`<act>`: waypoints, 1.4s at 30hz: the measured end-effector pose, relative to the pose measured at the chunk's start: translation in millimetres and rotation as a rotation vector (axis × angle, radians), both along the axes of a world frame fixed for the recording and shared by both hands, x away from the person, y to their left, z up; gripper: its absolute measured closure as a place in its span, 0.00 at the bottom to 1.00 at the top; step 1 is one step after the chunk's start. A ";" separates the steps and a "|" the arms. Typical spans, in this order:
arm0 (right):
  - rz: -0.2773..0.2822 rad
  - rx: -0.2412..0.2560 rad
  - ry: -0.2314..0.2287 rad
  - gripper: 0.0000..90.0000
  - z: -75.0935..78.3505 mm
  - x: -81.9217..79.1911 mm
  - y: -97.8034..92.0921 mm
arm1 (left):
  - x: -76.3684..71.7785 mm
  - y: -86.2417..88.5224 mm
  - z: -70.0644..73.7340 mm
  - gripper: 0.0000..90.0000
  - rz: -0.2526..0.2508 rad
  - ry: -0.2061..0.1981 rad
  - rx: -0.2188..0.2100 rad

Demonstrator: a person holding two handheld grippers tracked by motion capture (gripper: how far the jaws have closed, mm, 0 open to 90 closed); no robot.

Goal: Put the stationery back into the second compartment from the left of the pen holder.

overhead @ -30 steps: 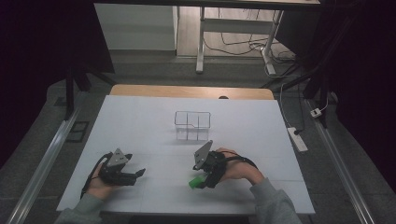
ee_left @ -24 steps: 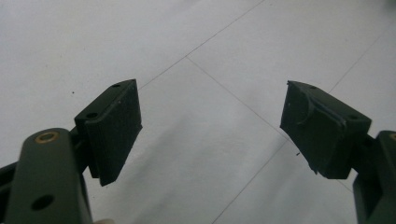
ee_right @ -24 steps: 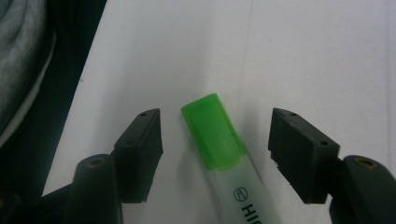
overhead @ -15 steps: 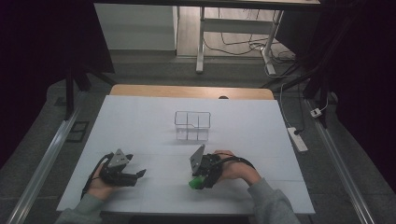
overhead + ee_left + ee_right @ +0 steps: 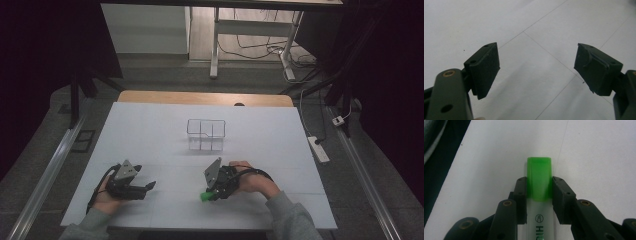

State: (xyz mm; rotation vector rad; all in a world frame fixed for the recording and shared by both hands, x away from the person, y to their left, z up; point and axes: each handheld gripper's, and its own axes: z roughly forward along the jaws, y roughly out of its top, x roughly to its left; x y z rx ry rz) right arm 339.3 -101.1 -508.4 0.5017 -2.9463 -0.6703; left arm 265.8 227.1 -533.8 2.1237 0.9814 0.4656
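A: What stands in your way on the table (image 5: 150,125)?

B: One thing in the middle: the clear divided container (image 5: 206,134), upright and well beyond both of your hands. The white surface around it lies bare on every side, so you can pass left or right of it.

A: And nearer to you?

B: Your left gripper (image 5: 131,183) has open table ahead of it and nothing between its spread jaws. Your right gripper (image 5: 209,192) is clamped on the green highlighter (image 5: 539,180), whose cap juts past the jaws towards the near table edge, with little room there.
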 end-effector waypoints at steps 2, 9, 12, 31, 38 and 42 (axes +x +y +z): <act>-0.003 -0.006 -0.006 0.75 0.7 -0.5 0.3 | 0.2 0.4 -0.1 0.23 0.000 0.000 0.000; -0.075 0.069 0.017 0.75 12.9 6.6 -7.4 | 1.0 0.9 -1.0 0.23 0.001 0.004 0.001; -0.110 0.097 0.022 0.75 17.1 8.8 -10.6 | 1.0 1.0 -1.0 0.23 0.002 0.004 0.000; -0.340 0.354 0.030 0.75 50.7 25.8 -35.6 | 1.4 1.0 -1.7 0.23 0.003 0.007 0.003; -0.426 0.438 0.043 0.75 57.5 30.4 -42.7 | 1.4 2.0 -0.9 0.23 0.008 0.004 -0.005; -0.478 0.483 0.056 0.75 58.4 33.4 -45.9 | 1.4 2.7 -0.7 0.23 0.011 0.001 -0.010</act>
